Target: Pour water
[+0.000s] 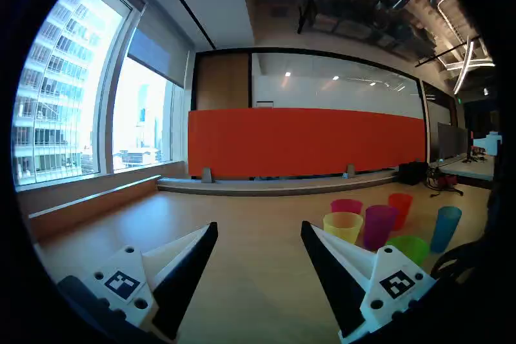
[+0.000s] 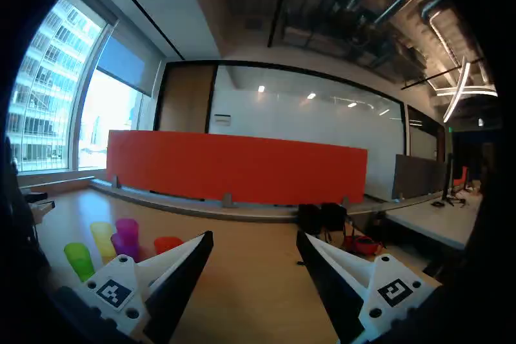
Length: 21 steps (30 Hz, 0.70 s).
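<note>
Several plastic cups stand together on the wooden table. The left gripper view has them right of centre: a yellow cup, a purple cup, a pink cup, a red cup, a blue cup and a green cup. My left gripper is open and holds nothing, with the cups just beyond its right finger. In the right gripper view a green cup, a yellow cup, a purple cup and a red cup sit at the lower left. My right gripper is open with nothing between its fingers.
An orange divider panel runs along the table's far edge. Large windows line the left side. Black bags and red cables lie at the far right of the table. Another desk stands to the right.
</note>
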Each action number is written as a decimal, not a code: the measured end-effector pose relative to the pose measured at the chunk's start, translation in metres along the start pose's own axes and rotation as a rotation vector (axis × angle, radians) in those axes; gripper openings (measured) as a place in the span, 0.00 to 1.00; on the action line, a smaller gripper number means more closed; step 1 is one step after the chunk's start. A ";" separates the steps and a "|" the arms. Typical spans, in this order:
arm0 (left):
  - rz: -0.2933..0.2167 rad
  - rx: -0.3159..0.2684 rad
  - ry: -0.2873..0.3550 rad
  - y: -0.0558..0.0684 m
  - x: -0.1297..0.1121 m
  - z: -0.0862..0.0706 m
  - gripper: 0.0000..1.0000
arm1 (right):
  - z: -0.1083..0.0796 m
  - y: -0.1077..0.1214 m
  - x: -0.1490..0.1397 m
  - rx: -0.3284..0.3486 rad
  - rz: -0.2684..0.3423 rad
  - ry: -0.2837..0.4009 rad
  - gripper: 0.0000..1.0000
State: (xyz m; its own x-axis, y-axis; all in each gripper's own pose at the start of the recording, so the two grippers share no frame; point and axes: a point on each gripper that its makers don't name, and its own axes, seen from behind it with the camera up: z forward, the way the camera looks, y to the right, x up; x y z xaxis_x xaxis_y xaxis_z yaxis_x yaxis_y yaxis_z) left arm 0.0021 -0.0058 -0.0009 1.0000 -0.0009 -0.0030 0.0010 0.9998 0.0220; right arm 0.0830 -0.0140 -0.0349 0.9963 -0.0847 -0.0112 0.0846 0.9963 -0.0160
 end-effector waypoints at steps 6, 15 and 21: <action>0.001 -0.007 -0.002 0.002 -0.001 0.001 0.96 | 0.000 -0.004 0.001 0.006 -0.002 0.000 1.00; 0.000 -0.009 -0.003 0.002 -0.002 0.001 0.96 | -0.002 -0.005 0.003 0.014 -0.001 0.011 1.00; 0.001 -0.009 -0.004 0.002 -0.001 0.001 0.96 | -0.002 0.005 0.002 0.005 -0.004 0.024 1.00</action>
State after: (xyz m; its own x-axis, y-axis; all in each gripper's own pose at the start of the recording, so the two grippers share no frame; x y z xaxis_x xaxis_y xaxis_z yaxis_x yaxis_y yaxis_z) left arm 0.0007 -0.0040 -0.0002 1.0000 0.0000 0.0005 0.0000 0.9999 0.0127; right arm 0.0850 -0.0093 -0.0371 0.9954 -0.0885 -0.0355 0.0882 0.9960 -0.0115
